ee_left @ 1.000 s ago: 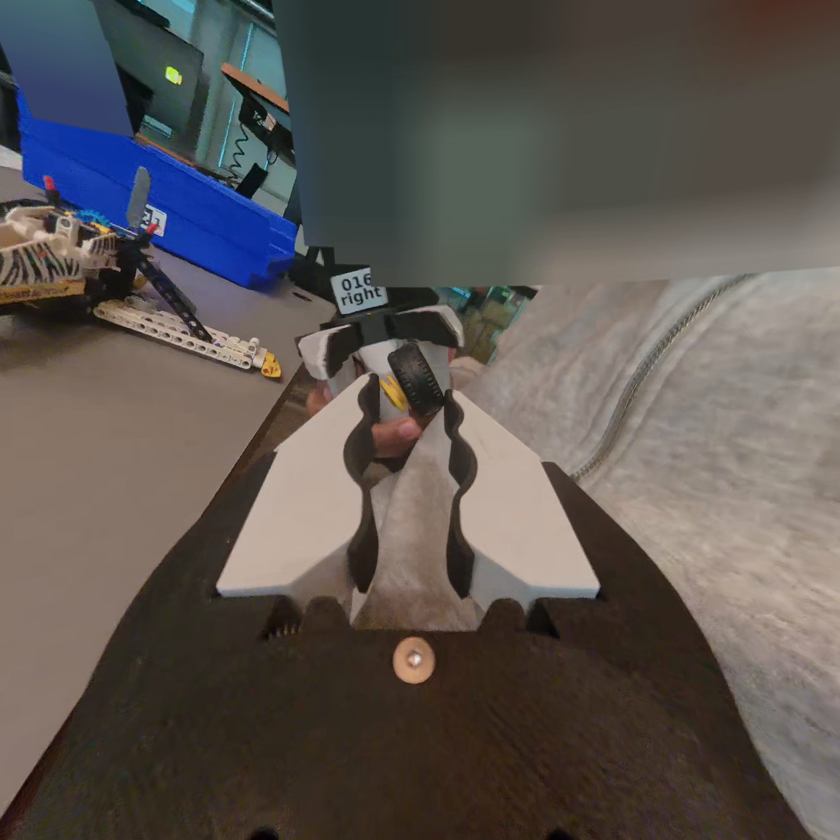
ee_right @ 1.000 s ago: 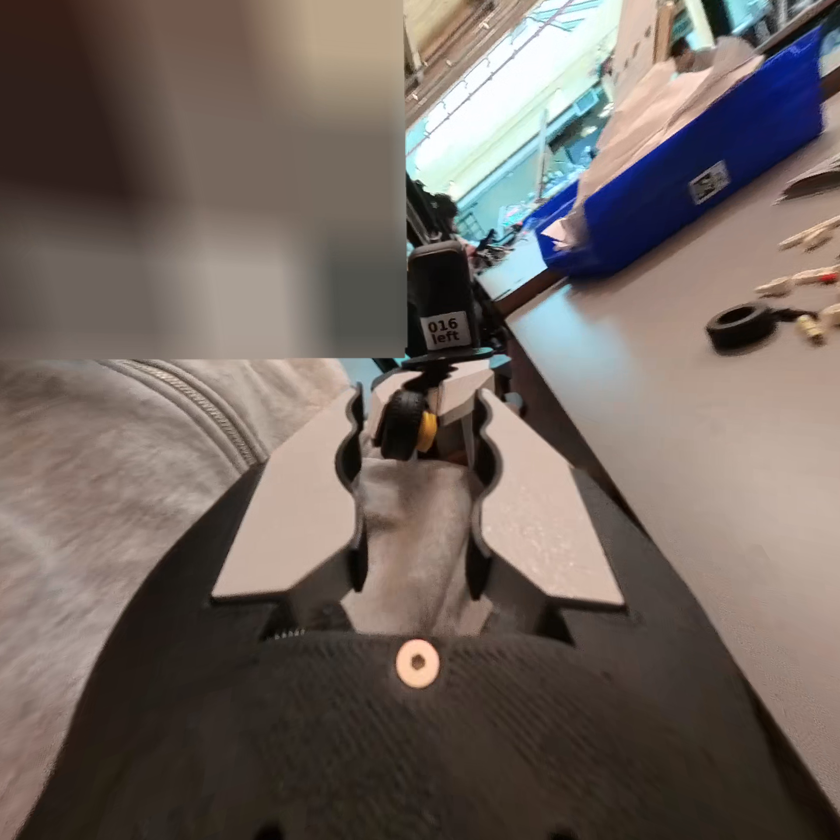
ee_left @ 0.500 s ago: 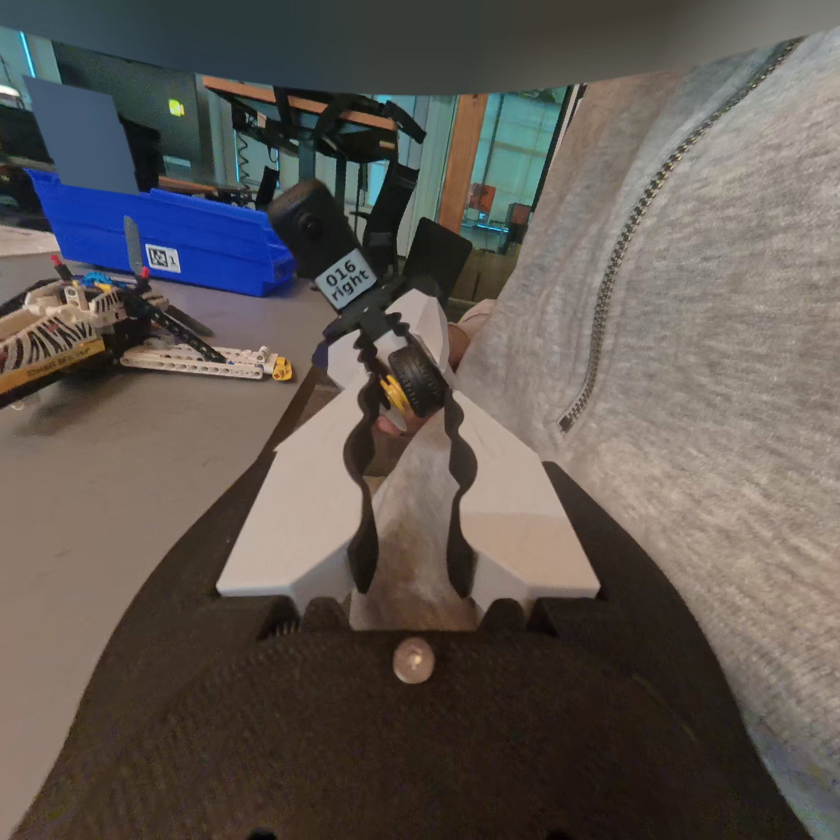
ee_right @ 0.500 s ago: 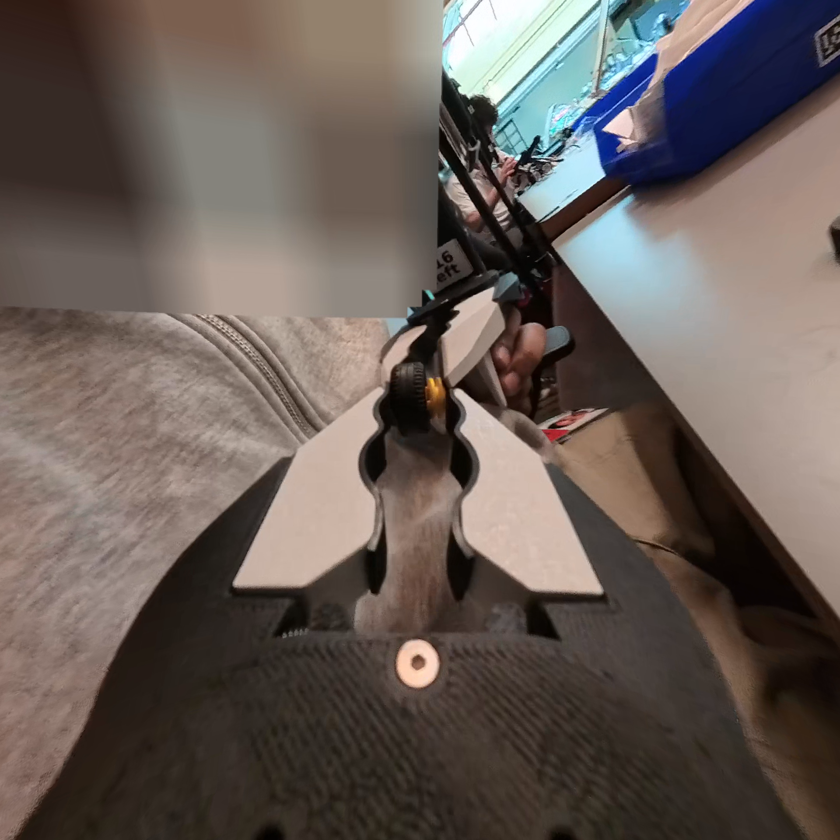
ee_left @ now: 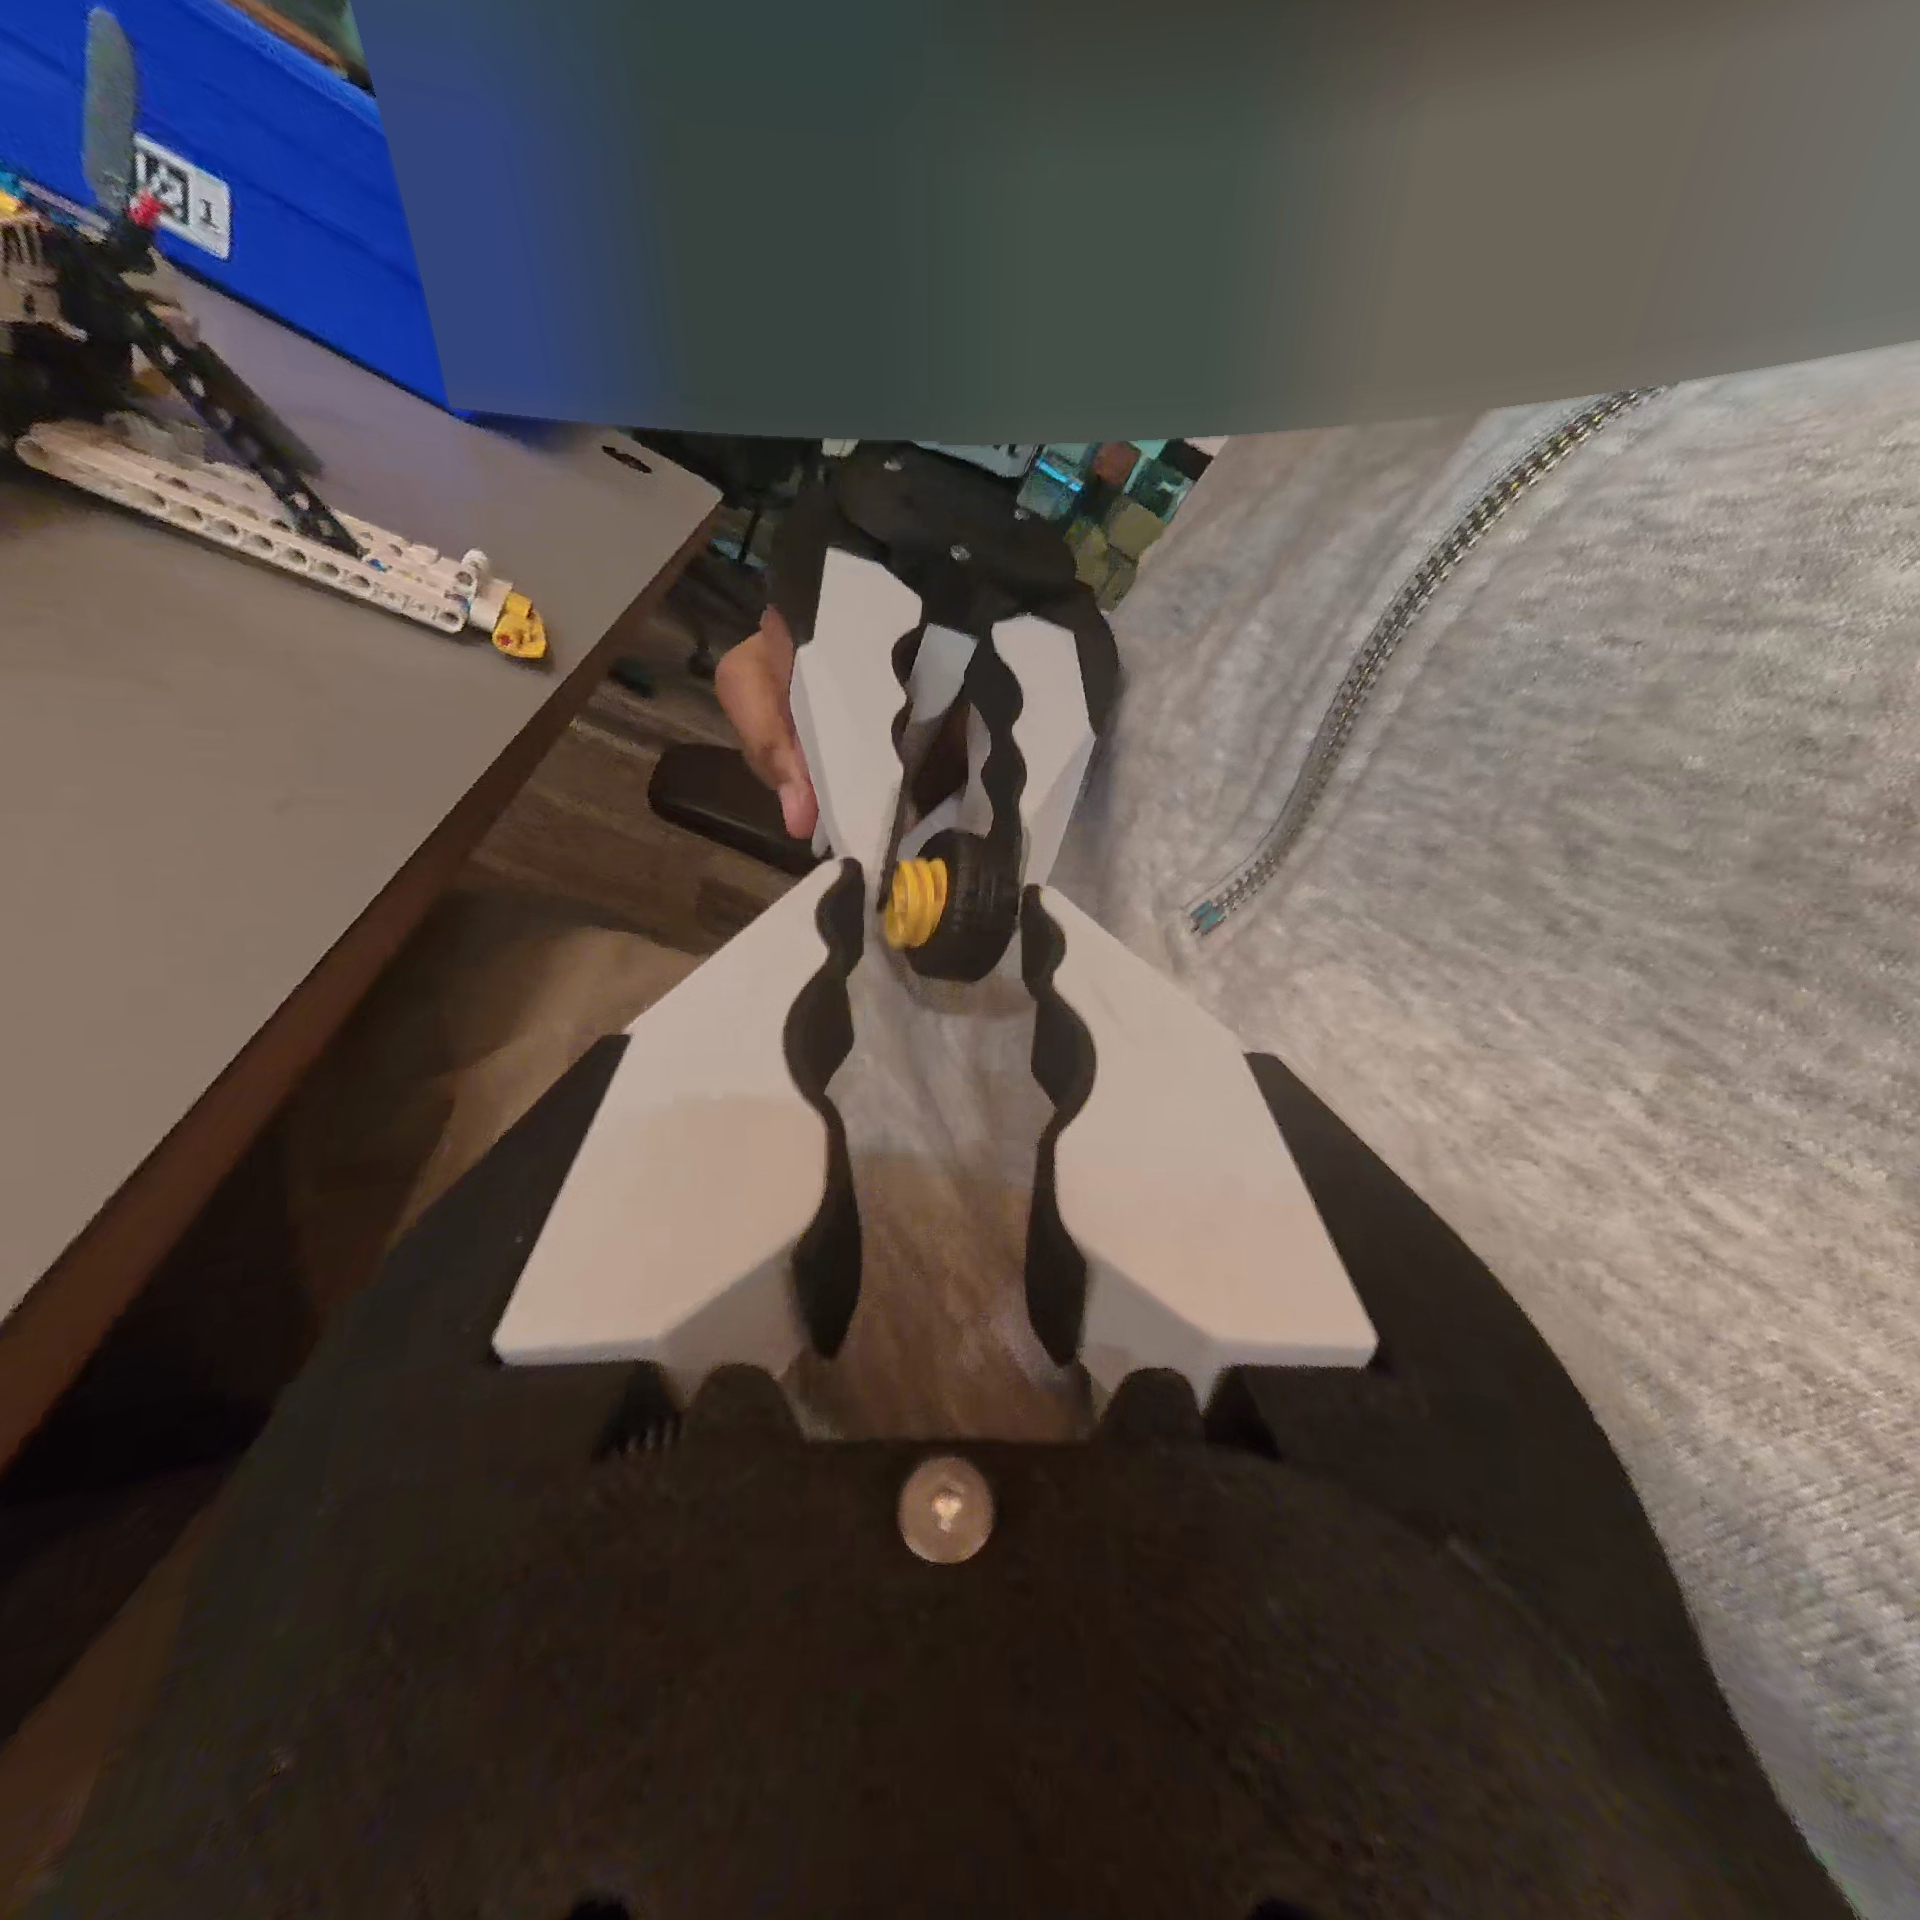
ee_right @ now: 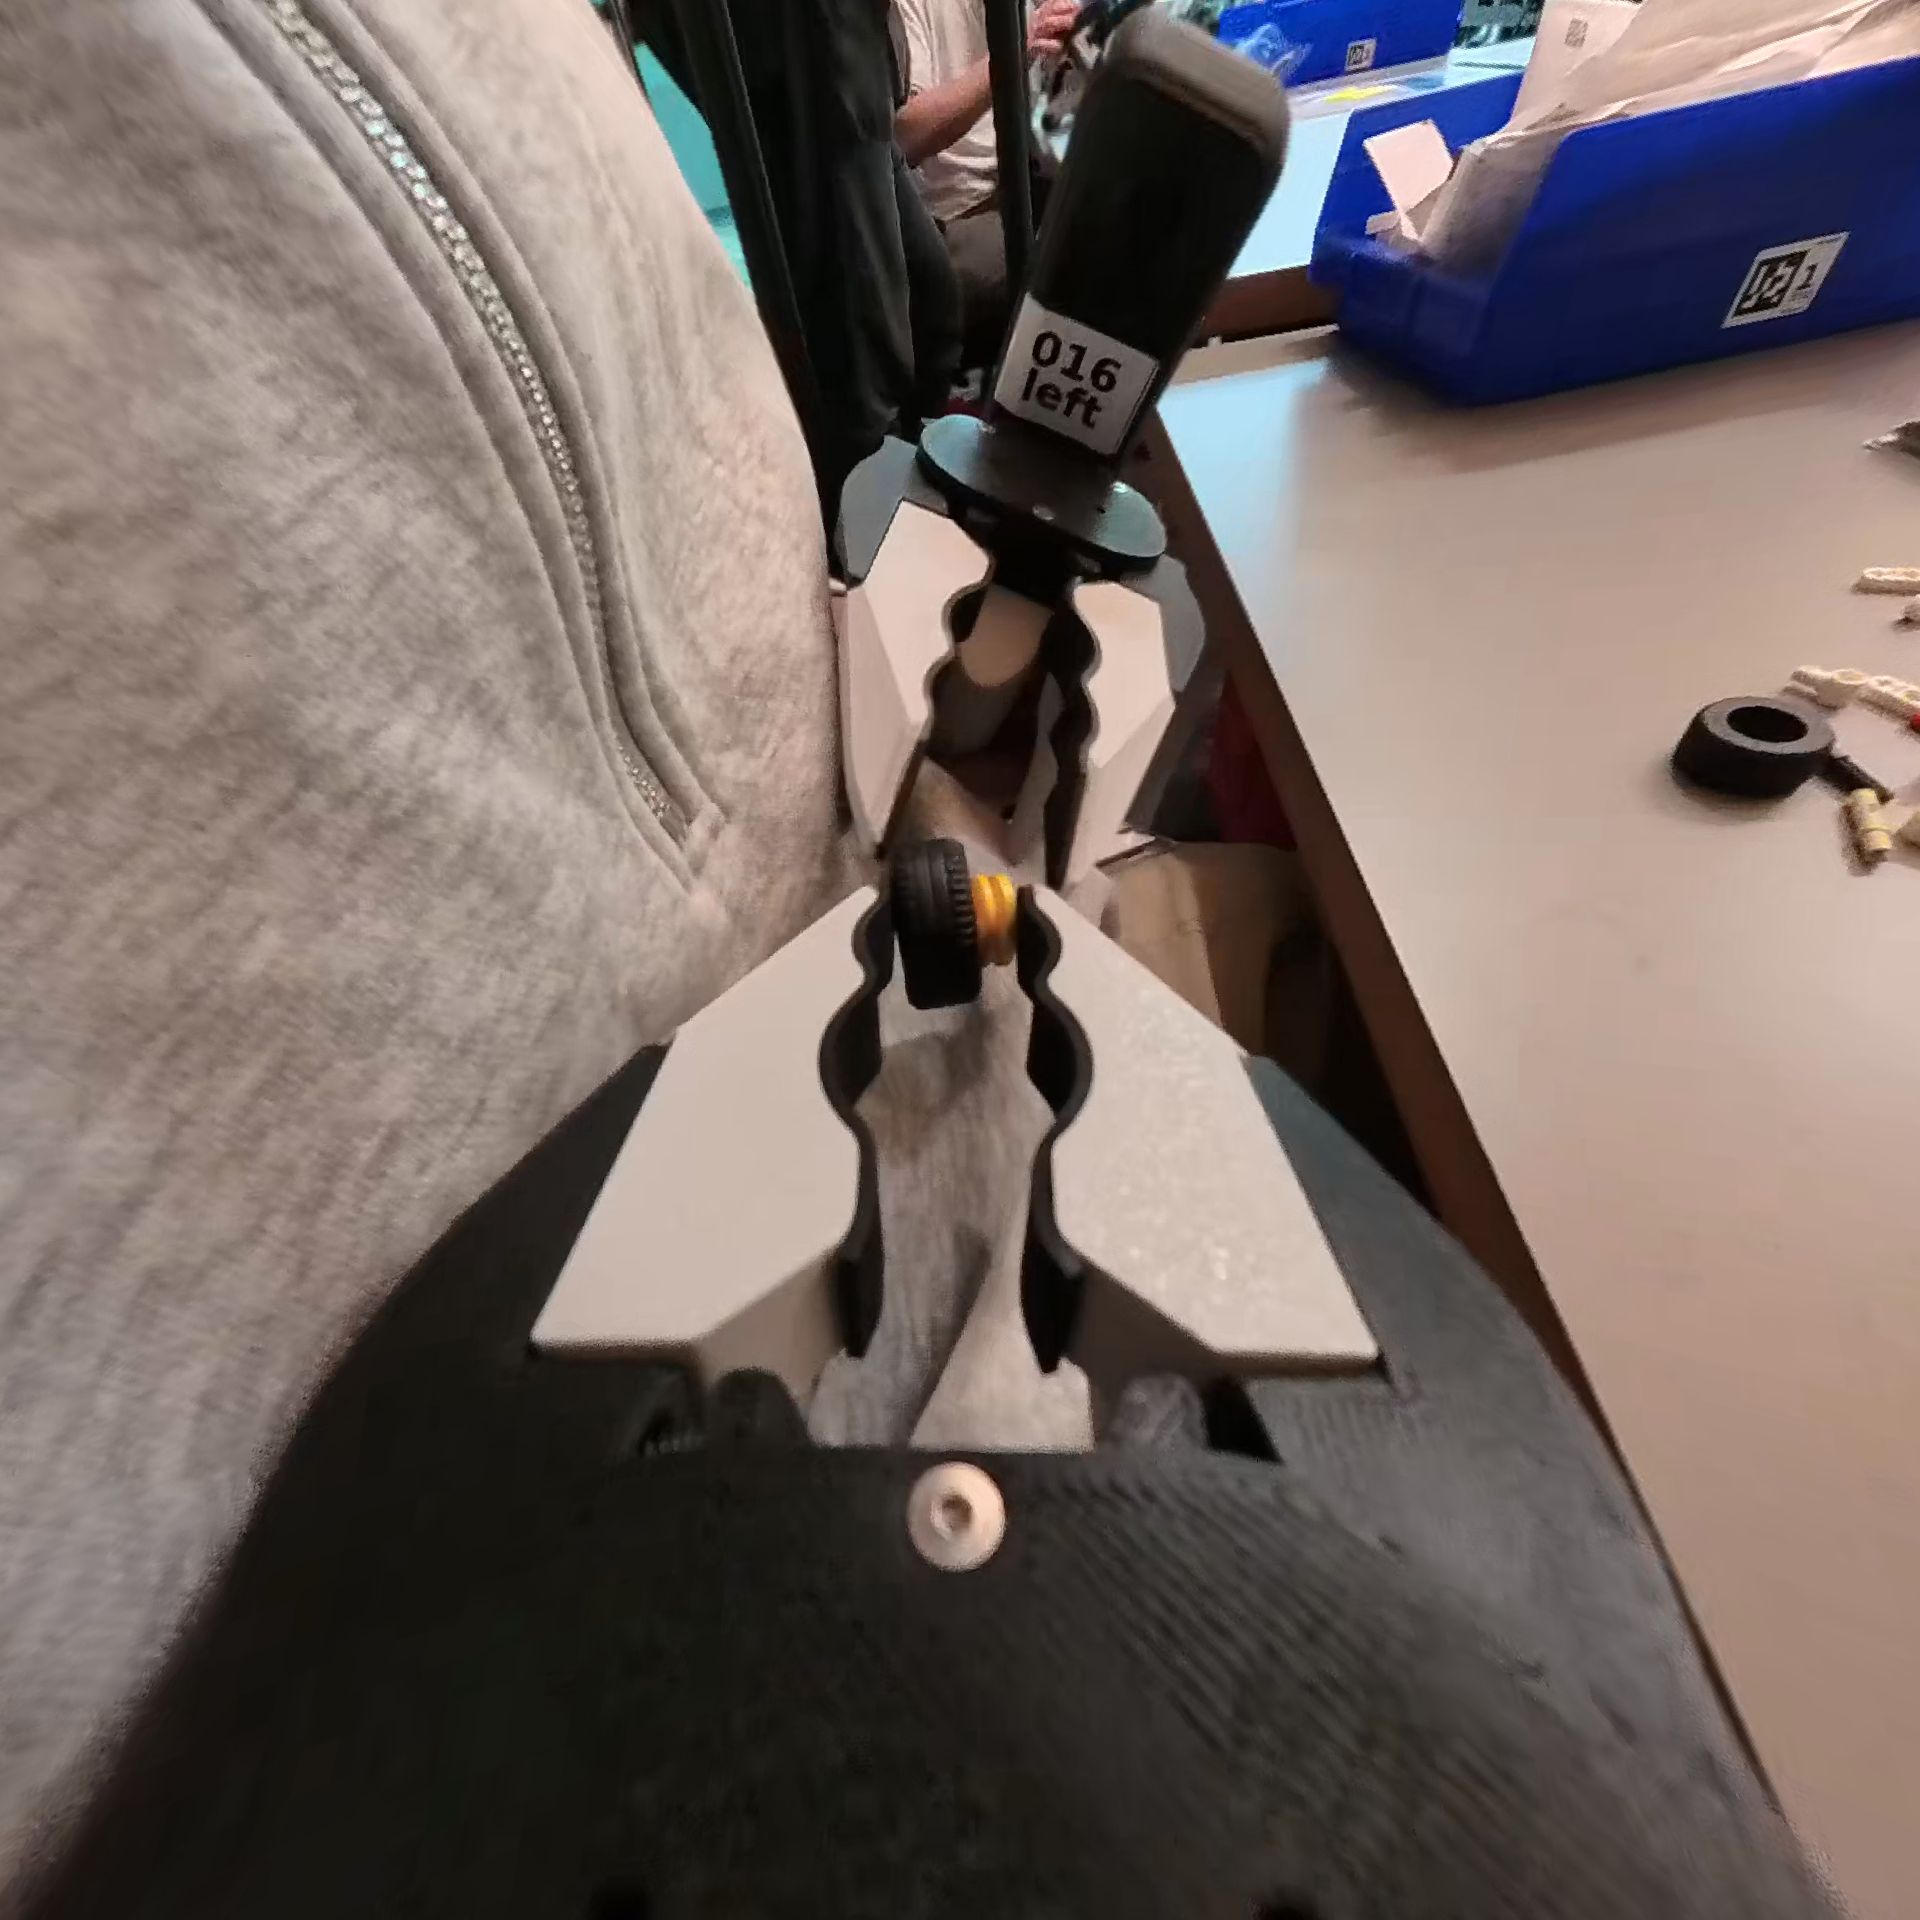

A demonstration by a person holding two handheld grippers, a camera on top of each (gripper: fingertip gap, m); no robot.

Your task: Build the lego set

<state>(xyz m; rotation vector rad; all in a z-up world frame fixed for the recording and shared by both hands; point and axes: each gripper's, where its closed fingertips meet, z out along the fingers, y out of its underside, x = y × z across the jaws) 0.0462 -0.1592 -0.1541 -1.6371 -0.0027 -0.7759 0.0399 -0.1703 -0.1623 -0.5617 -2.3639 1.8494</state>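
A small wheel, black tyre on a yellow hub (ee_left: 951, 914), sits between the tips of both grippers, which face each other tip to tip in front of a grey hoodie, off the table's edge. My left gripper (ee_left: 938, 891) is closed narrowly around it, the tyre against its right finger. In the right wrist view the wheel (ee_right: 940, 925) is pinched by my right gripper (ee_right: 951, 902), tyre on its left finger and hub on its right finger. A partly built model (ee_left: 62, 301) with a white beam (ee_left: 260, 530) lies on the grey table (ee_left: 208, 831).
A blue bin (ee_left: 281, 177) stands at the back of the table and also shows in the right wrist view (ee_right: 1662, 239). A loose black tyre (ee_right: 1756, 743) and small pale pieces (ee_right: 1865, 826) lie on the table (ee_right: 1558, 1039). The person's hoodie (ee_right: 312, 727) and a hand (ee_left: 764, 727) are close by. Both grippers' tips are roughly 30 cm from the partly built model (ee_left: 62, 301).
My right gripper has closed from open onto the wheel. Both grippers have tilted and stay tip to tip beside the table edge. The left gripper's opening has not changed.
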